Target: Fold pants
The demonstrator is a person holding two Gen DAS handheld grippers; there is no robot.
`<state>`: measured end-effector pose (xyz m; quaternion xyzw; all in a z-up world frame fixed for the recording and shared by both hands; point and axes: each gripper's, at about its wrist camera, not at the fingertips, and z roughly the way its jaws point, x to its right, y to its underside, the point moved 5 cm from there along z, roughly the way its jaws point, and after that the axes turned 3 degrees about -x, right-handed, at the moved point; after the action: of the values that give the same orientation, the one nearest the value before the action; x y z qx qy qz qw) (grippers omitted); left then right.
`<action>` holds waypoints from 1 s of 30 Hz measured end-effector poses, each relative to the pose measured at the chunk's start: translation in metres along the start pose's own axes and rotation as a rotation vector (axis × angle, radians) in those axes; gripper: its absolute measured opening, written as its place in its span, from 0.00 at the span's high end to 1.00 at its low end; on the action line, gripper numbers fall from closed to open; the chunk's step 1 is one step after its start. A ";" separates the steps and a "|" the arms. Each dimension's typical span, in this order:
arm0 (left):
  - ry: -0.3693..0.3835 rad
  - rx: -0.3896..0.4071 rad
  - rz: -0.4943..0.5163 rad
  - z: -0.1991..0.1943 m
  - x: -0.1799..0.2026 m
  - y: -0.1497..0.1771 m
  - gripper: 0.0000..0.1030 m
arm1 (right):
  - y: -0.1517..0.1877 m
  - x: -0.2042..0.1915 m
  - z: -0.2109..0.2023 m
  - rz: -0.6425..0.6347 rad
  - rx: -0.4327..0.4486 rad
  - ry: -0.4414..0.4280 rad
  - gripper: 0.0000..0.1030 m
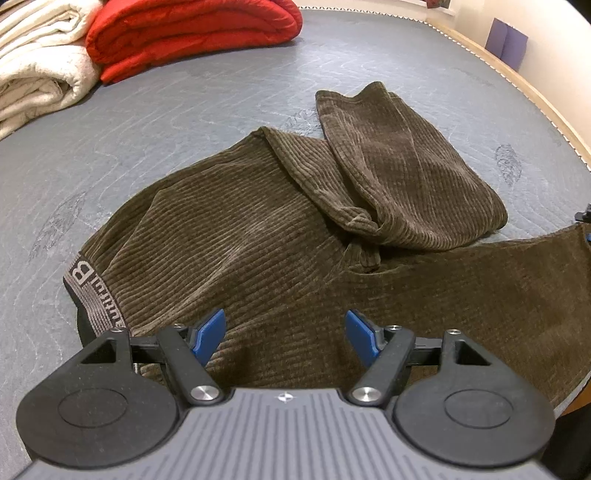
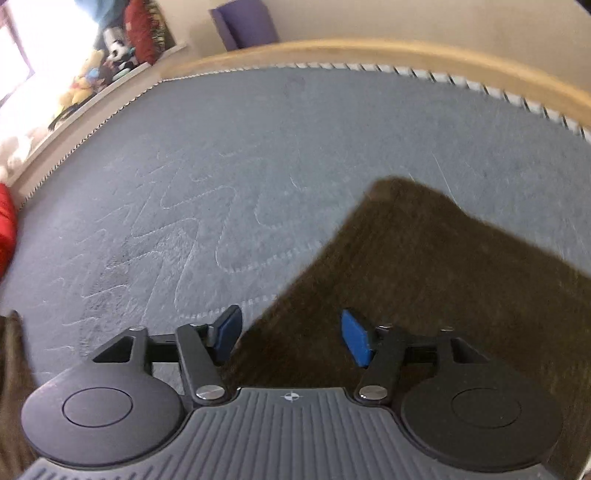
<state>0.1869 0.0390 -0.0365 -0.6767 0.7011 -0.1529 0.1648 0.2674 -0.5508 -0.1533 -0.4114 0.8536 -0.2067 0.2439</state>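
Brown corduroy pants [image 1: 258, 236] lie rumpled on the grey mattress [image 1: 184, 110], waistband with a letter B [image 1: 85, 280] at the left, one leg bunched toward the back right, the other stretching right. My left gripper [image 1: 284, 332] is open just above the seat of the pants, holding nothing. In the right wrist view a pant leg end [image 2: 424, 288] lies flat on the mattress [image 2: 221, 166]. My right gripper [image 2: 290, 338] is open over the leg's left edge, empty. The right view is motion-blurred.
A folded red blanket [image 1: 192, 33] and folded cream blankets [image 1: 37, 70] sit at the back left of the bed. A wooden bed frame [image 2: 369, 51] rims the mattress. Stuffed toys [image 2: 96, 77] line a ledge. A purple object [image 2: 243, 26] leans on the wall.
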 end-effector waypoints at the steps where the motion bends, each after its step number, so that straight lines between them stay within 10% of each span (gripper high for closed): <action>1: 0.001 0.001 0.000 0.001 -0.001 -0.001 0.25 | 0.002 -0.005 0.003 -0.037 0.015 0.039 0.47; 4: -0.004 -0.006 -0.014 0.004 -0.004 -0.004 0.25 | 0.000 -0.012 0.011 -0.101 0.049 0.164 0.88; 9: -0.012 0.006 -0.024 0.005 -0.006 -0.008 0.25 | -0.016 -0.006 -0.005 -0.010 0.165 0.150 0.95; 17: -0.017 -0.013 -0.009 0.010 -0.004 -0.001 0.25 | -0.011 -0.005 -0.006 -0.046 0.131 0.181 0.83; 21: -0.011 -0.076 0.012 0.027 -0.002 0.013 0.29 | -0.009 -0.020 -0.020 -0.109 0.119 0.075 0.51; 27: 0.055 -0.337 -0.020 0.070 0.002 0.060 0.51 | 0.016 -0.051 -0.029 -0.263 -0.007 -0.078 0.49; 30: 0.014 -0.306 0.038 0.066 0.010 0.060 0.50 | 0.024 -0.071 -0.033 -0.346 -0.019 -0.116 0.49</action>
<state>0.1615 0.0321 -0.1227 -0.6794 0.7301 -0.0457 0.0578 0.2720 -0.4751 -0.1229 -0.5655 0.7566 -0.2134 0.2495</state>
